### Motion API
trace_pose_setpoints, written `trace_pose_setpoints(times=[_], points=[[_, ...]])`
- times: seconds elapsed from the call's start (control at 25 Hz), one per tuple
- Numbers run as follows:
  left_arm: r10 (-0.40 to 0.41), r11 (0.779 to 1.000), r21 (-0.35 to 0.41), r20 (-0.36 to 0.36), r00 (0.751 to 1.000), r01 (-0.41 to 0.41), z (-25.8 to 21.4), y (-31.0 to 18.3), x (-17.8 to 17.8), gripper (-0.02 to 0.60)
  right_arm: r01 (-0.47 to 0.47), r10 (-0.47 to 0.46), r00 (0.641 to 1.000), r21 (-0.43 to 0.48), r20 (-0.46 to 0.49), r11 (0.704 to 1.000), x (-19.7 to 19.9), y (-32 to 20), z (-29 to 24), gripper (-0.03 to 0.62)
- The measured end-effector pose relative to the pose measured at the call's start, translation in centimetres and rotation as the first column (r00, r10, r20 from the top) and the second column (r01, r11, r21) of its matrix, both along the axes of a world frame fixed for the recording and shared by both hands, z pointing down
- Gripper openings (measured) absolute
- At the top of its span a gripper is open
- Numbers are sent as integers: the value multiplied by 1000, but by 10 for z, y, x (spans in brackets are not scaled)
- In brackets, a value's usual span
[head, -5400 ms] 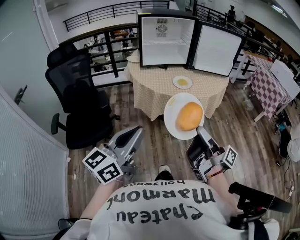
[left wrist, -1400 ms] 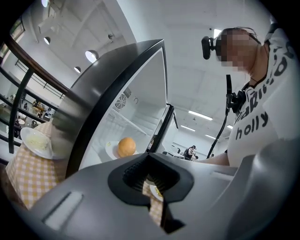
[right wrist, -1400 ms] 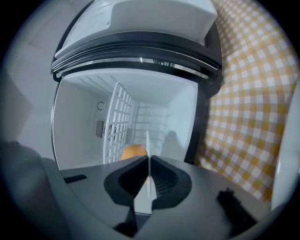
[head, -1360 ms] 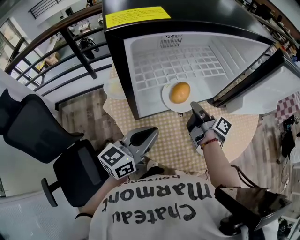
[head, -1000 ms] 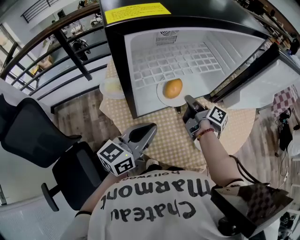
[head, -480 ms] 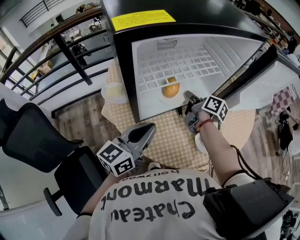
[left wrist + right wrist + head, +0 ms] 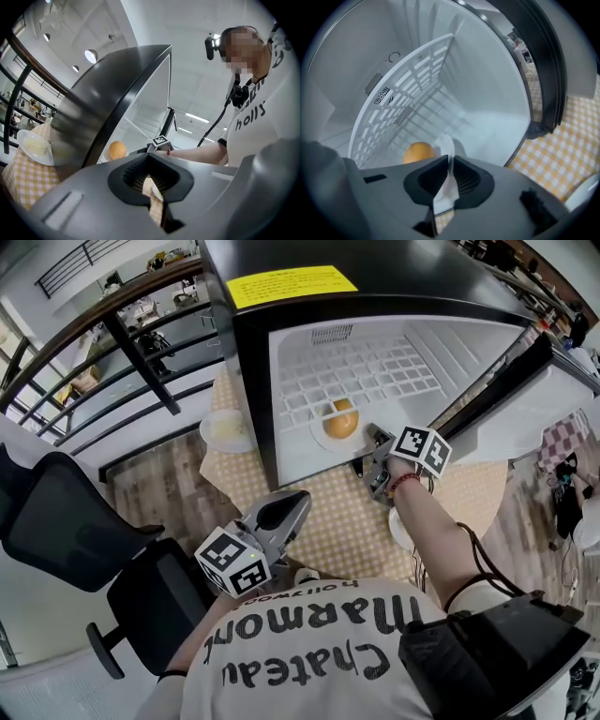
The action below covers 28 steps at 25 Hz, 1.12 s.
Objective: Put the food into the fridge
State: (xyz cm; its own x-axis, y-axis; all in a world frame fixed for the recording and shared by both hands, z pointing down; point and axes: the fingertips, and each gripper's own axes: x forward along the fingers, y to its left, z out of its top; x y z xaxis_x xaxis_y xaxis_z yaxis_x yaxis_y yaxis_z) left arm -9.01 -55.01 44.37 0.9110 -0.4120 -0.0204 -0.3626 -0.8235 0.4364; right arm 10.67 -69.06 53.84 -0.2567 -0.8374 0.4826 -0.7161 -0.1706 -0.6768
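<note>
A black fridge [image 7: 394, 268] is seen standing open on a checked tabletop [image 7: 328, 521], its door [image 7: 525, 418] swung out to the right. A white wire shelf [image 7: 366, 371] is fitted inside. Below it, on the fridge floor, 1 white plate [image 7: 317, 435] is set, and the round orange food [image 7: 341, 418] is carried on it. A 2nd plate [image 7: 228, 427] is left on the tabletop, just beside the fridge. The white plate's near rim is caught between the pads of the right claw [image 7: 374, 435], which is opening. The left claw [image 7: 298, 499] is held low, its 2 pads together and empty.
</note>
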Motion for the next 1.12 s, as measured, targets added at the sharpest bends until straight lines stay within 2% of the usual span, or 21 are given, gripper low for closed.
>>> trace_pose_setpoints(times=[0.36, 0.56, 1.12], points=[[-22, 1000, -10, 0, 1000, 22, 5, -1, -6, 6, 40, -43, 988, -25, -148, 999, -1, -6, 1, 40], [-34, 999, -26, -2, 999, 34, 8, -1, -10, 6, 31, -40, 983, -58, -176, 998, -3, -5, 8, 60], [-60, 998, -37, -7, 998, 60, 10, -5, -18, 6, 24, -42, 967, -72, -251, 997, -4, -10, 16, 64]])
